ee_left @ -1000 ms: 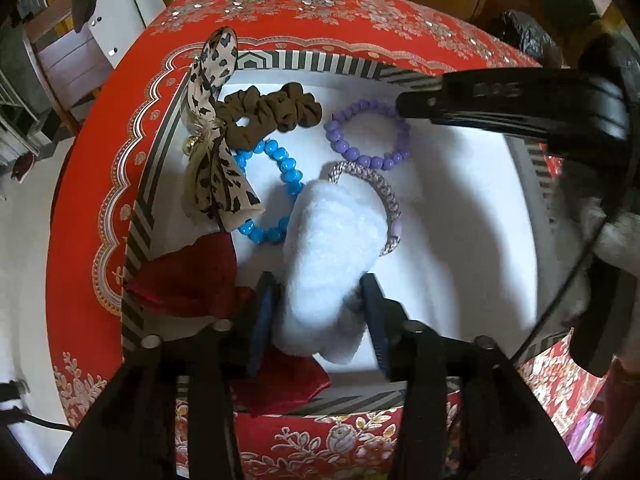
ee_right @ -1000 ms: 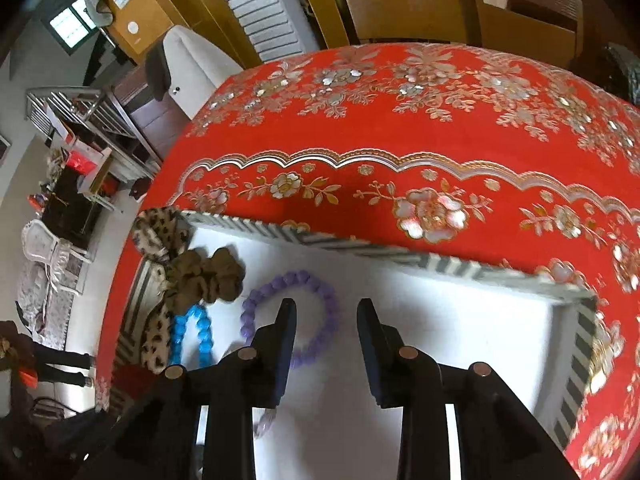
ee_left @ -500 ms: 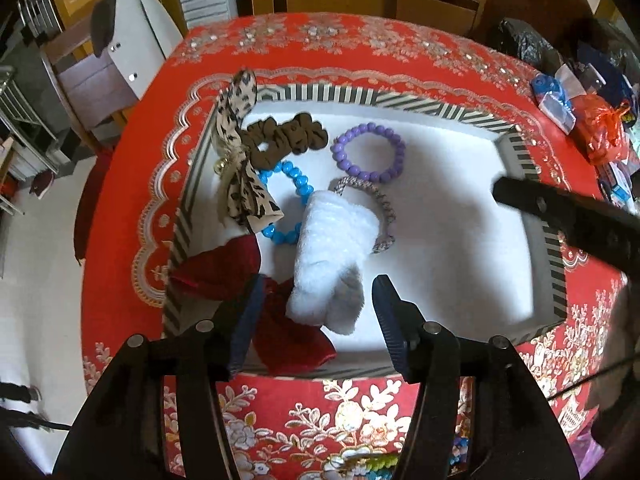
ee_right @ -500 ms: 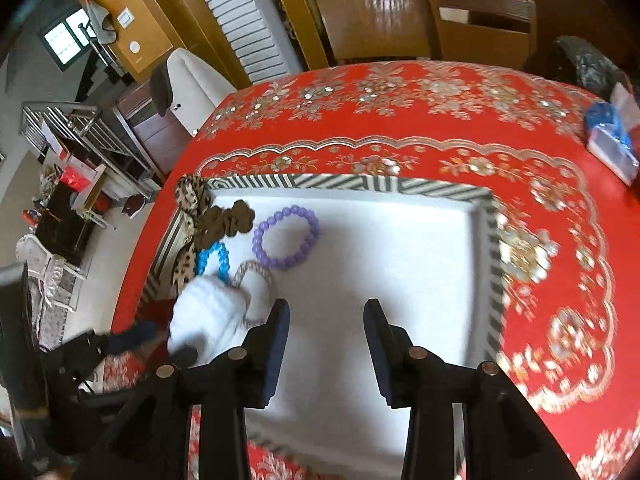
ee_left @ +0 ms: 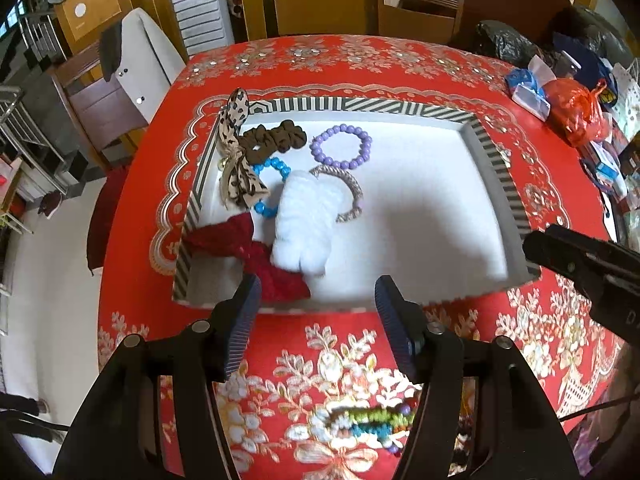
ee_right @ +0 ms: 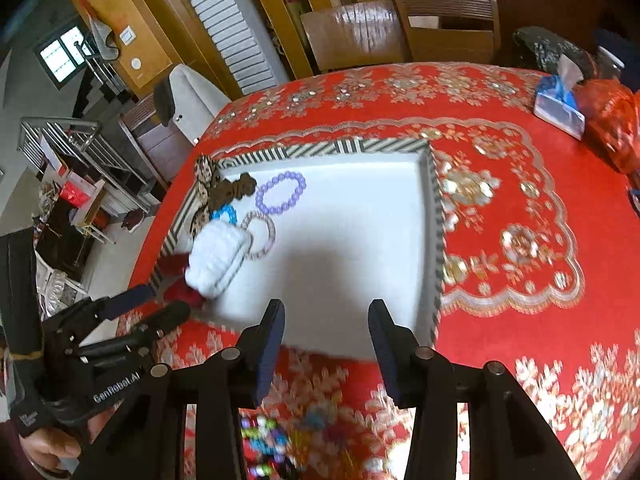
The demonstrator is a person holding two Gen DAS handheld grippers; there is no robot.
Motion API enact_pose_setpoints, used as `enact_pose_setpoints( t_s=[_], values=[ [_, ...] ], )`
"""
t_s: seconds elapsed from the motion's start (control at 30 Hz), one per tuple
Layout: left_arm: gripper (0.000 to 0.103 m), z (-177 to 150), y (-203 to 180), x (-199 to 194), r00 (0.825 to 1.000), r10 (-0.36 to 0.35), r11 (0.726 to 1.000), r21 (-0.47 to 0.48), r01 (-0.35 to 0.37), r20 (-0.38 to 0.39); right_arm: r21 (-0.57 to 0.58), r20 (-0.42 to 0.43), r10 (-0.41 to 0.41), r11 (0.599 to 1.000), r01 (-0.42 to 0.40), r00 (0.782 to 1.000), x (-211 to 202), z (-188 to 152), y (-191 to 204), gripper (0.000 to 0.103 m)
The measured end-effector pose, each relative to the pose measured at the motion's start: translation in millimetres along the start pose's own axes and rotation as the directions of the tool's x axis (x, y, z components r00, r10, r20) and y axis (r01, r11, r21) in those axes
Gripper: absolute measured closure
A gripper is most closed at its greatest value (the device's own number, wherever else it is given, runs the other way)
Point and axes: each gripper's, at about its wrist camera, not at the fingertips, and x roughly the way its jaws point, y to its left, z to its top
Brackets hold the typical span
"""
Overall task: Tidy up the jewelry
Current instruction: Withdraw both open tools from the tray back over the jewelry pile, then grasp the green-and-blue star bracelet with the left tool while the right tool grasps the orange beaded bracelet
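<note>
The left hand-held gripper (ee_left: pixel 316 312) is released, its jaws having just been opening with nothing between them. The right hand-held gripper (ee_right: pixel 326 338), likewise spread and empty, has been opening too. Beyond them, the white scrunchie (ee_left: pixel 306 222) lies in the striped tray (ee_left: pixel 496 168) beside bracelets (ee_left: pixel 341 147) on the red surface (ee_left: pixel 400 68).

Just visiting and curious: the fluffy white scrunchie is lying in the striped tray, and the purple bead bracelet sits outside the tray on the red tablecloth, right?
Not quite. The purple bead bracelet lies inside the striped tray, near its far edge beside the brown scrunchie, not on the red tablecloth. The left wrist view shows it plainly. The fluffy white scrunchie is indeed lying in the tray.
</note>
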Motion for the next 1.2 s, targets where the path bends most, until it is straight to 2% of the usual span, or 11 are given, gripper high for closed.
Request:
enact_pose_setpoints(
  t_s=[0.7, 1.0, 1.2],
  values=[
    [0.044, -58, -14, -49, 0.999, 0.027, 0.999, -0.029, -0.026, 0.026, -0.039, -0.012, -0.016, 0.999, 0.015, 1.0, -53, -78, -1, 0.061],
    [0.044, -78, -19, -58, 0.999, 0.031, 0.999, -0.032, -0.03, 0.024, -0.048, -0.028, -0.013, 0.999, 0.012, 1.0, -59, -100, -1, 0.061],
    [0.044, -92, -4, -61, 1.0, 0.01, 0.997, -0.083, -0.01, 0.001, -0.055, -0.052, -0.012, 0.998, 0.009, 0.999, -56, -117, -4, 0.061]
  ],
)
